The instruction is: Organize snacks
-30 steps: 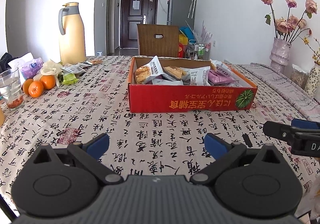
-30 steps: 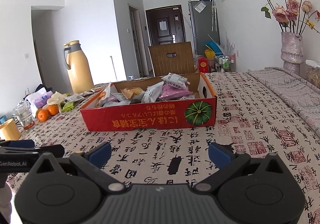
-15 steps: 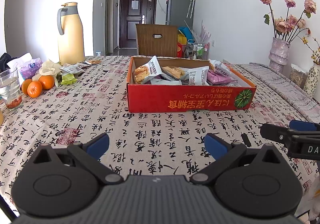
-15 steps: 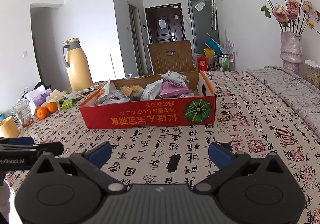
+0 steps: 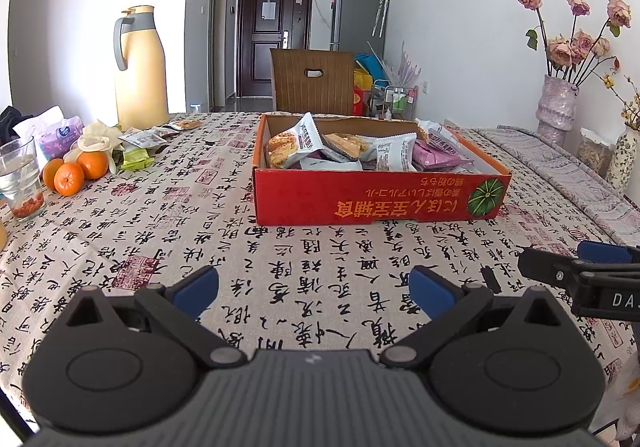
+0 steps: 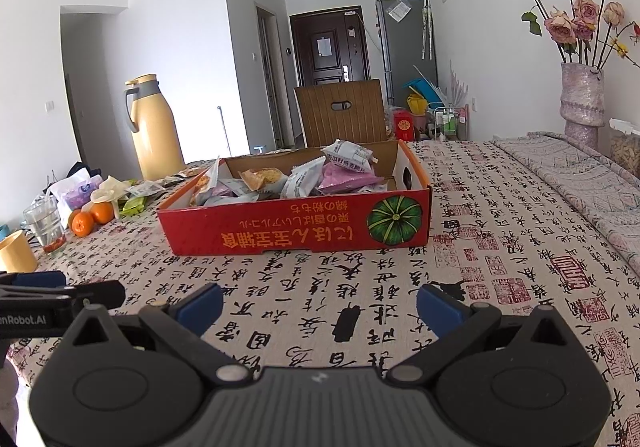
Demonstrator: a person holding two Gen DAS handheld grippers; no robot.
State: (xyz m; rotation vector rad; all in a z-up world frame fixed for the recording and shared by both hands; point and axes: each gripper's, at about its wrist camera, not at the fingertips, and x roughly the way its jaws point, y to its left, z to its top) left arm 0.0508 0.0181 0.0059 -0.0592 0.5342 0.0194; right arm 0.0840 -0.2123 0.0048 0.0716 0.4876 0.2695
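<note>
A shallow red cardboard box (image 5: 376,199) sits mid-table, piled with several snack packets (image 5: 352,151); it also shows in the right wrist view (image 6: 280,231). More loose snack packets (image 5: 140,143) lie at the far left by the thermos. My left gripper (image 5: 314,287) is open and empty, low over the tablecloth in front of the box. My right gripper (image 6: 320,303) is open and empty, also in front of the box, and shows at the right edge of the left wrist view (image 5: 576,271).
A yellow thermos (image 5: 140,71), oranges (image 5: 76,171), a glass (image 5: 22,183) and a tissue pack (image 5: 56,135) stand at the left. A vase of dried roses (image 5: 556,111) stands at the right. A wooden chair (image 5: 312,81) is behind the table.
Both grippers have drifted slightly; the box appears a little further left in the left wrist view. Both stay open and empty.
</note>
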